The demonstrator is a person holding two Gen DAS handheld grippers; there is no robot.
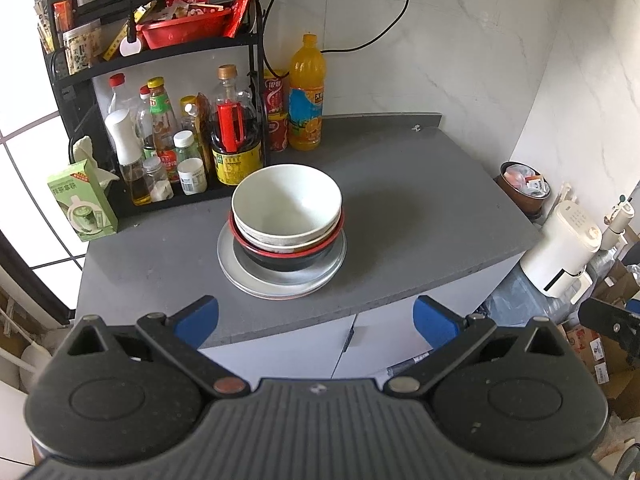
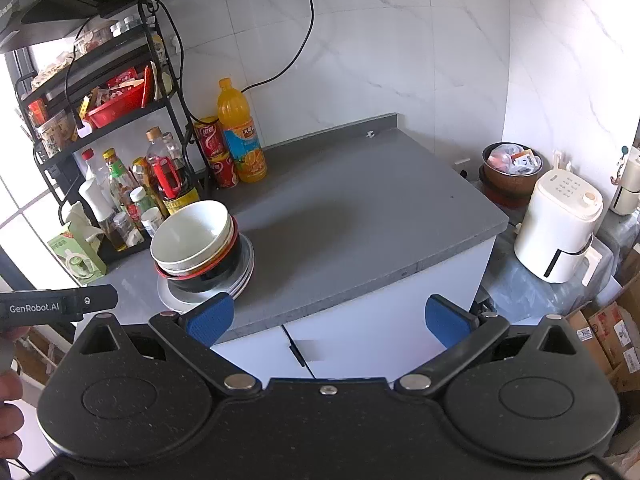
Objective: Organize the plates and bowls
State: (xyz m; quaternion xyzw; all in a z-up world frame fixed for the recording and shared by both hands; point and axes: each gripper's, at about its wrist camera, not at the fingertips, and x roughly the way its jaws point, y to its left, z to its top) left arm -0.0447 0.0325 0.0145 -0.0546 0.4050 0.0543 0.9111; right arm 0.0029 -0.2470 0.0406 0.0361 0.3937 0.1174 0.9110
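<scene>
A stack of dishes sat on the grey stone-look countertop (image 1: 400,184): a white round ceramic bowl (image 1: 286,199) lay nested on top, a second pale bowl under it, then a black bowl with a red rim (image 1: 280,258), all resting on grey round flat plates (image 1: 280,280); how many plates lay in the pile could not be told from either view. In the left wrist view the stack stood at about 12 o'clock from the left gripper (image 1: 316,320), whose blue-padded fingers were spread wide with nothing between them, held off the counter's near edge. In the right wrist view the stack lay at about 10 o'clock from the right gripper (image 2: 330,318), equally wide apart and holding nothing. Behind the stack, at 11 o'clock, stood a black metal shelf rack (image 1: 160,52) crowded with sauce bottles, and a tall orange juice bottle (image 1: 306,94) just beside it against the marble-patterned wall.
</scene>
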